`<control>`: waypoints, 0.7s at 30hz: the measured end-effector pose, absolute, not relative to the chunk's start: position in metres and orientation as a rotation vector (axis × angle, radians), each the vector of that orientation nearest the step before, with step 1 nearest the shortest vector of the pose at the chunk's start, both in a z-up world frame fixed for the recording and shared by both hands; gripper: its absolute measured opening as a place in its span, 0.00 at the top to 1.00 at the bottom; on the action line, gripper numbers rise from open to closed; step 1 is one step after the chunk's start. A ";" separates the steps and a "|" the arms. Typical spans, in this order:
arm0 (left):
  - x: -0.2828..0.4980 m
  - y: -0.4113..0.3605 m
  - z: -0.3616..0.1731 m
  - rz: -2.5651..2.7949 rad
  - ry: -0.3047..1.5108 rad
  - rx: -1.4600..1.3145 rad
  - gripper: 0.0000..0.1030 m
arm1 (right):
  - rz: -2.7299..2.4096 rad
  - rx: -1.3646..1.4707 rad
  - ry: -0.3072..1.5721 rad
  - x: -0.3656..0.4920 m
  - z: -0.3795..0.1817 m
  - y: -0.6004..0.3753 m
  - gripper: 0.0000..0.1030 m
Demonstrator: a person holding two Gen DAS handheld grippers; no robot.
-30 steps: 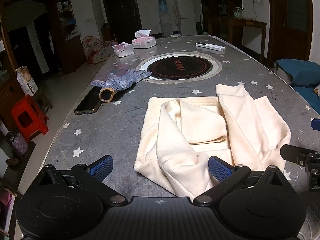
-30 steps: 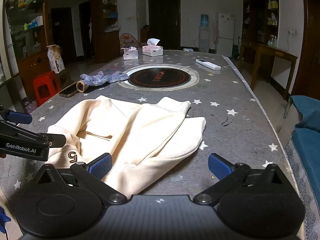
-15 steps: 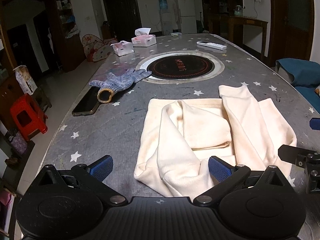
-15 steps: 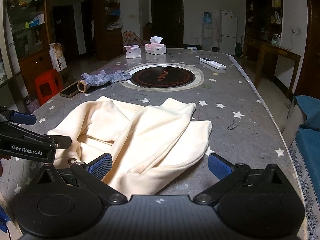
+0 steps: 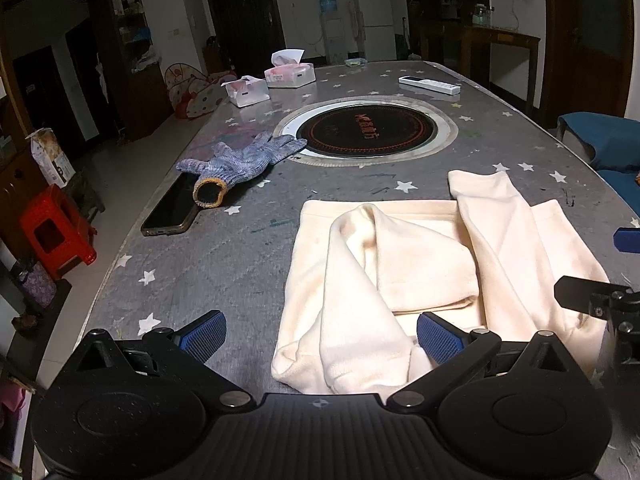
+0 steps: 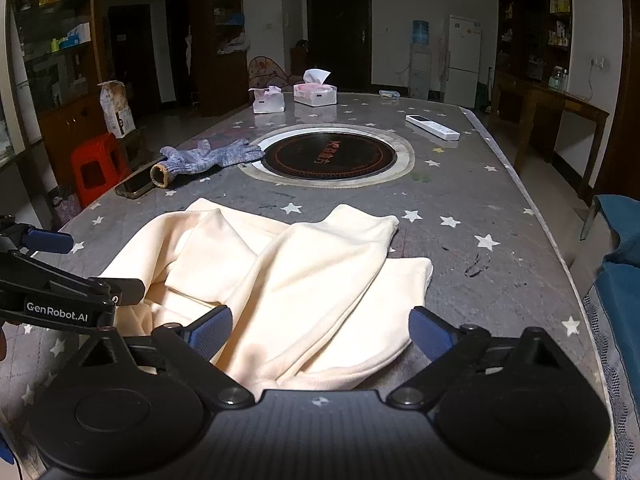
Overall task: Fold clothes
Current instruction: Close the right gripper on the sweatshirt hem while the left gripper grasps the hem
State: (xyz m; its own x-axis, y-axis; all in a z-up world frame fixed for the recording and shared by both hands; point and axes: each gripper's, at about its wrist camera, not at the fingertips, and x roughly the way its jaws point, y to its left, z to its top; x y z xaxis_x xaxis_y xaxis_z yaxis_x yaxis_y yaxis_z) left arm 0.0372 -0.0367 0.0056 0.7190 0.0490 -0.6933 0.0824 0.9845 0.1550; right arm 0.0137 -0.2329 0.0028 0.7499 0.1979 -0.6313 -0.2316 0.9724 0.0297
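The cream sweatshirt lies partly folded on the near end of the star-patterned table, the left gripper open over its near edge, the right gripper's jaws wide, just closing slightly around its hem.

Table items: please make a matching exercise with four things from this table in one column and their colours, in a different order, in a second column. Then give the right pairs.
Things:
1. garment
2. knitted glove
3. remote control
4. cooktop disc

Colours:
A. black
B. cream
C. white
D. blue-grey

Pairs: 1-B, 2-D, 3-C, 4-A
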 end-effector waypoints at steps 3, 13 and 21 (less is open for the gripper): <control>0.040 -0.038 0.005 -0.019 0.771 0.189 0.00 | 0.235 -0.051 0.687 0.018 0.003 -0.234 0.11; 0.053 -0.037 0.008 -0.021 0.775 0.181 0.00 | 0.246 -0.050 0.701 0.031 0.005 -0.236 0.28; 0.061 -0.031 0.009 -0.022 0.780 0.177 0.00 | 0.265 -0.052 0.713 0.044 0.006 -0.235 0.43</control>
State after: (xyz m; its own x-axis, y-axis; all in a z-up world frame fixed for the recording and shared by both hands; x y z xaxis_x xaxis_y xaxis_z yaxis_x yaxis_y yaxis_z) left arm 0.0612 -0.0311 0.0087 0.7117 0.0456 -0.7010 0.0855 0.9849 0.1508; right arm 0.0440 -0.2348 0.0059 0.7245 0.2223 -0.6525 -0.2573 0.9654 0.0431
